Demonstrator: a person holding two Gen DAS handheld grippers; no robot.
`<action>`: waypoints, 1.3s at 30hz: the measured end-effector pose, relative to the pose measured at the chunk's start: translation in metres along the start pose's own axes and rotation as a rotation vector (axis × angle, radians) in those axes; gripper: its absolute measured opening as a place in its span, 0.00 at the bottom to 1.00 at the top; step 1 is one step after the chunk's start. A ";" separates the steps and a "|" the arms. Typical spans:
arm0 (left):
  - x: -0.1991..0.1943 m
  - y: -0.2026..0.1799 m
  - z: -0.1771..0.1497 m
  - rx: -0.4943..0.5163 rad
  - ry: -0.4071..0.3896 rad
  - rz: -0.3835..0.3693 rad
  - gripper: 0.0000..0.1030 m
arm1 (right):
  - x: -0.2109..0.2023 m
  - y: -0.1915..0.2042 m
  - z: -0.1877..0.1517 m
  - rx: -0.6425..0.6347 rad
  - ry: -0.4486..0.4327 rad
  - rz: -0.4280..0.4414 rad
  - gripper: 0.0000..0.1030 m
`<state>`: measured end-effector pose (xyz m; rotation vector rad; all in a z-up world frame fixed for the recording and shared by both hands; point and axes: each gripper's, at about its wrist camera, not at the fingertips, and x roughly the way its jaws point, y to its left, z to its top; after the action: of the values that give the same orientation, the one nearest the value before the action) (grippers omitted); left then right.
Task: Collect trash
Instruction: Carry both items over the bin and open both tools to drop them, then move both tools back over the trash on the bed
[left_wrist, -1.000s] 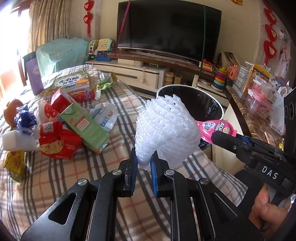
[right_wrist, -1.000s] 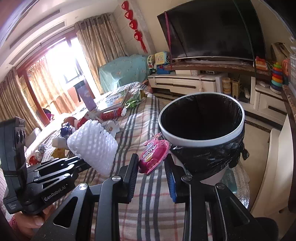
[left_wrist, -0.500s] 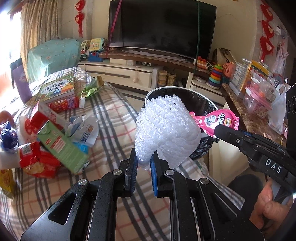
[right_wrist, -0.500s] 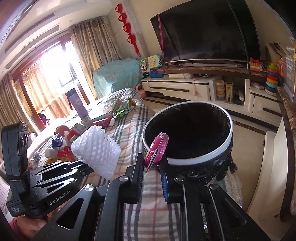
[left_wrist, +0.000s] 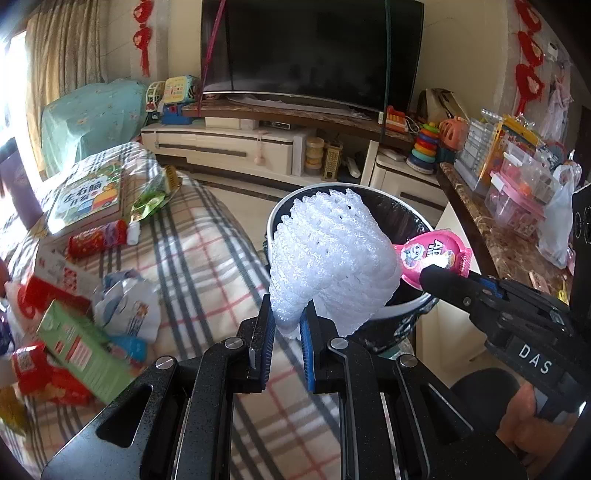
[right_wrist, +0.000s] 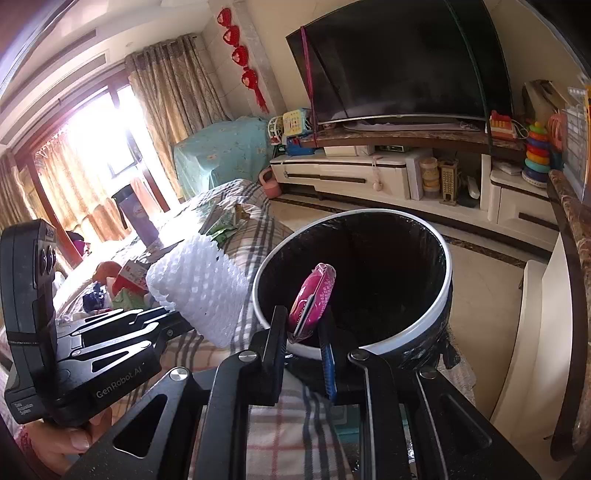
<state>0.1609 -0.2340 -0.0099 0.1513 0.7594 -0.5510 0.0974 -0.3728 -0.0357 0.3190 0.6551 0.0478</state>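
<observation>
My left gripper (left_wrist: 287, 325) is shut on a white foam fruit net (left_wrist: 332, 258) and holds it at the near left rim of the black-lined trash bin (left_wrist: 406, 218). My right gripper (right_wrist: 304, 325) is shut on a pink snack packet (right_wrist: 314, 295), held upright over the bin's (right_wrist: 447, 280) near rim. The packet also shows in the left wrist view (left_wrist: 436, 254), and the foam net in the right wrist view (right_wrist: 199, 284). More trash lies on the plaid-covered table (left_wrist: 207, 258): a green carton (left_wrist: 81, 350), red wrappers (left_wrist: 44, 380), a white-blue bag (left_wrist: 129, 306).
A children's book (left_wrist: 85, 199) and a green wrapper (left_wrist: 155, 195) lie at the table's far end. A TV cabinet (left_wrist: 236, 147) with a television stands behind the bin. A marble counter (left_wrist: 491, 236) with toys and boxes runs along the right.
Both grippers have moved forward toward the bin with their loads. The pink packet has turned upright and now hangs over the bin's rim; the foam net now reaches the rim.
</observation>
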 end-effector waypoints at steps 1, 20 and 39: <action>0.003 -0.002 0.002 0.003 0.004 -0.001 0.12 | 0.002 -0.003 0.001 0.003 0.001 -0.001 0.16; 0.041 -0.023 0.037 0.046 0.056 -0.025 0.12 | 0.022 -0.033 0.016 0.042 0.022 -0.024 0.16; 0.050 -0.005 0.021 -0.052 0.102 -0.034 0.52 | 0.020 -0.050 0.016 0.112 0.011 -0.040 0.43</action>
<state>0.2007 -0.2660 -0.0283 0.1189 0.8765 -0.5588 0.1205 -0.4217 -0.0510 0.4139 0.6763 -0.0255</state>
